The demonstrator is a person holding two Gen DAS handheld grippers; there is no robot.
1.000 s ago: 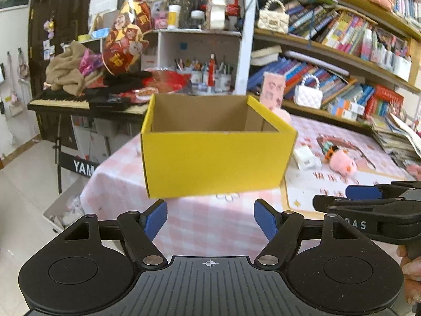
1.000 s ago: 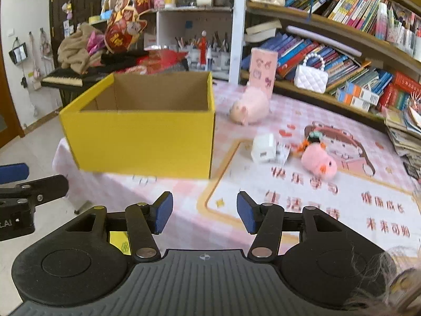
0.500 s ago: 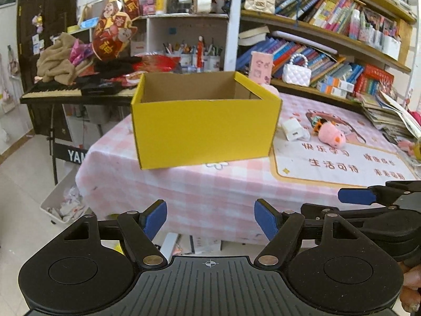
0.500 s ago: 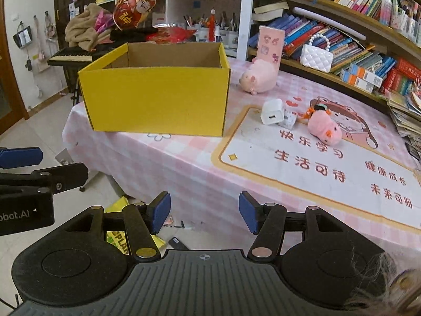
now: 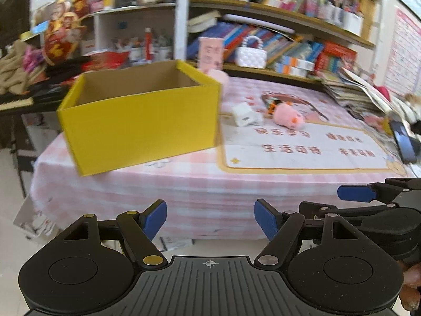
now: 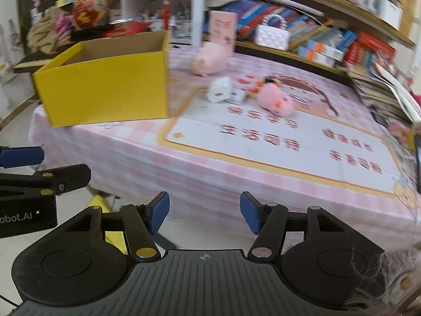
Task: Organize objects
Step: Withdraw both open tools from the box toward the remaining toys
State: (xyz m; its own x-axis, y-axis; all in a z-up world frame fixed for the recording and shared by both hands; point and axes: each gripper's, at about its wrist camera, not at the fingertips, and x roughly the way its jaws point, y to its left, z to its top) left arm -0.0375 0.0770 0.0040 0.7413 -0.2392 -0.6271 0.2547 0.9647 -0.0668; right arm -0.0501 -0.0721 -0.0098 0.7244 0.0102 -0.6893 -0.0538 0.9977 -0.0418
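Packed bookshelves (image 5: 289,21) behind table w/ pink check cloth (image 5: 158,184) — pale tile floor (image 6: 15,110).

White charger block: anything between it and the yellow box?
Nothing visible. The white charger block lies on the mat just right of the yellow box, with bare pink tablecloth between them. The box's top is open.
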